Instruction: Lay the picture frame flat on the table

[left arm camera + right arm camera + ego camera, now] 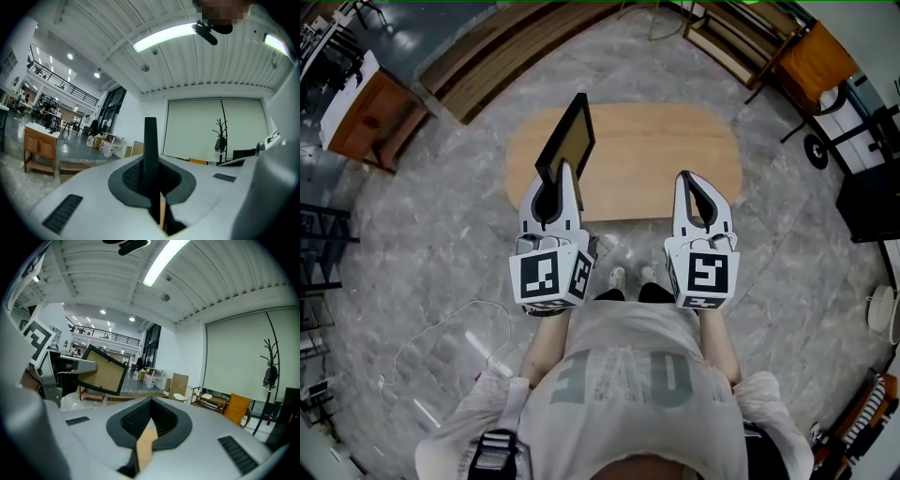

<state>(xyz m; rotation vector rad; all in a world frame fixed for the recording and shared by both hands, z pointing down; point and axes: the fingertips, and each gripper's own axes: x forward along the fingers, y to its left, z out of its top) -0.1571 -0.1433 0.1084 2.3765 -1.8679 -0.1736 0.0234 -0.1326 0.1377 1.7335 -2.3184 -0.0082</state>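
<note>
Head view, one picture frame [573,139], one table [675,159], two tools [564,171] [684,178]

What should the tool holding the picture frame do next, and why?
Probably lower the left tool toward the table while tipping the picture frame over. The frame is up on edge, tilted, clamped in that tool's closed jaws over the table's left part, not lying flat yet. The right tool is shut and empty.
</note>
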